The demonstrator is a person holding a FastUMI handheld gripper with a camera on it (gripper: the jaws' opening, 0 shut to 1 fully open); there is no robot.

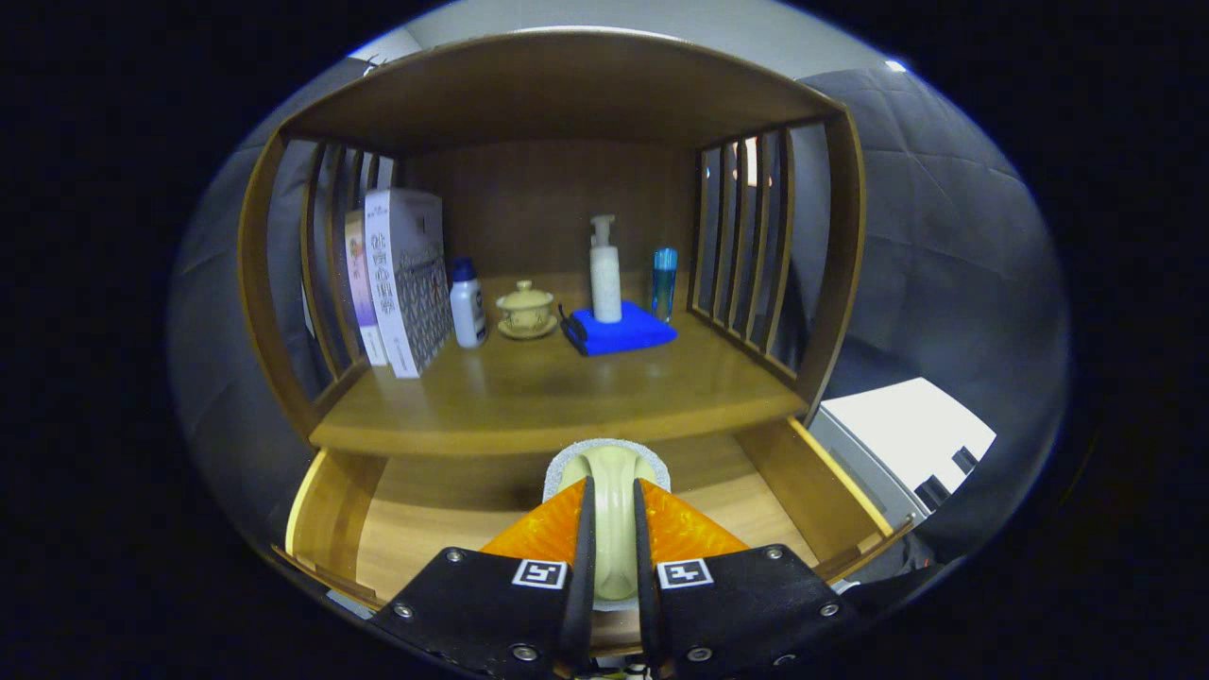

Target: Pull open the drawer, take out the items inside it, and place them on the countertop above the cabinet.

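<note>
My gripper point(609, 505) is shut on a pale cream, rounded item with a grey rim point(609, 463), held edge-on between both fingers above the pulled-out wooden drawer point(321, 510). The drawer's bare floor shows on both sides of the fingers. Just beyond the held item runs the front edge of the wooden countertop point(557, 397) of the cabinet. The item's lower part is hidden between the fingers.
On the countertop stand books point(401, 279) at the left, a small white bottle point(467, 304), a lidded cup on a saucer point(525, 310), a pump bottle point(604, 274) on a blue cloth point(623, 332), and a blue bottle point(664, 281). Slatted side walls and a top board enclose the shelf. A white appliance point(907, 444) stands to the right.
</note>
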